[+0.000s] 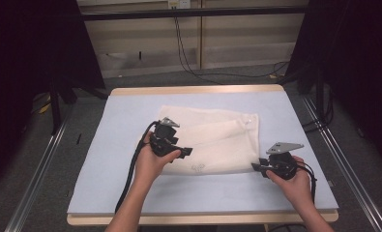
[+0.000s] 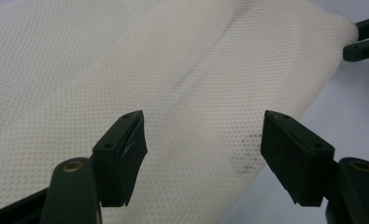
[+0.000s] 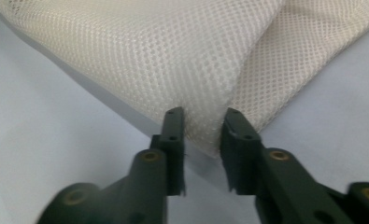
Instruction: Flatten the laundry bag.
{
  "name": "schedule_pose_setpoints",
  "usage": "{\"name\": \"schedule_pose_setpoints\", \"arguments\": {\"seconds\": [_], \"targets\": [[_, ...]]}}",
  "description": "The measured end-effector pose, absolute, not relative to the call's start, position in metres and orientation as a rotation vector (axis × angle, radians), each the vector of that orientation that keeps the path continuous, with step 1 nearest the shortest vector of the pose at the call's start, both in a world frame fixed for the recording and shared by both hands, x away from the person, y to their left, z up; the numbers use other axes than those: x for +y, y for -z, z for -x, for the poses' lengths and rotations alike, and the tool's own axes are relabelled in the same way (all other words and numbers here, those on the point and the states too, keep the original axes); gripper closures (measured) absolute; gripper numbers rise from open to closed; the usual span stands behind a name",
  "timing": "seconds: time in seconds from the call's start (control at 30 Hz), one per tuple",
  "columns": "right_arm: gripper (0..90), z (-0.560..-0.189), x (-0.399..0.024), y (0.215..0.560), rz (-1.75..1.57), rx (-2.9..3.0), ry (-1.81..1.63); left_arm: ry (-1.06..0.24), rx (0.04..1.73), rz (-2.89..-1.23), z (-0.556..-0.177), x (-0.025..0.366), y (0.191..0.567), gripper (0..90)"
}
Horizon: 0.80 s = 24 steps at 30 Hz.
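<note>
A cream mesh cloth (image 1: 217, 140) lies folded on the pale blue table cover (image 1: 125, 179). My left gripper (image 1: 186, 152) hovers over the cloth's near left part, its jaws wide apart; in the left gripper view the mesh (image 2: 126, 60) lies below the open gripper (image 2: 203, 140) with nothing between the pads. My right gripper (image 1: 256, 166) is at the cloth's near right corner. In the right gripper view its jaws stand close together (image 3: 203, 126) with the corner of the mesh (image 3: 173, 56) pinched between them and slightly raised off the cover. The right gripper's fingers (image 2: 366, 39) show at the cloth's far edge.
The table's wooden rim (image 1: 198, 218) runs along the near side. Black cables (image 1: 130, 174) trail from both grippers over the cover. Dark curtains and metal rails (image 1: 343, 154) flank the table; bare blue cover lies left of and in front of the cloth.
</note>
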State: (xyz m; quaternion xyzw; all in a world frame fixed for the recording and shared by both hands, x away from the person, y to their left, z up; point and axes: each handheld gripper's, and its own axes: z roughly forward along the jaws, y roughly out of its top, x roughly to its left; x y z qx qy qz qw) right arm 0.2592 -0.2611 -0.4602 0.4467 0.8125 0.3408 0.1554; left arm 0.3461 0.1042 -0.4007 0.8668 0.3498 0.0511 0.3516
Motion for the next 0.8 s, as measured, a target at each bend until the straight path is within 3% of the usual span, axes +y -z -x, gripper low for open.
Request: {"name": "schedule_pose_setpoints", "arguments": {"seconds": [0.13,0.5,0.8], "targets": [[79.8,-0.264,-0.268,0.463,-1.261,2.343,-1.007,-0.129,0.971,-2.209,-0.346,0.122,0.407,31.8],[80.3,-0.267,-0.267,0.463,-1.234,2.365,-0.99,-0.188,1.15,-2.148,-0.351,0.171,0.414,27.5],[80.2,-0.267,-0.268,0.464,-1.253,2.373,-0.983,-0.155,1.245,-2.109,-0.358,0.2,0.427,26.0]]}}
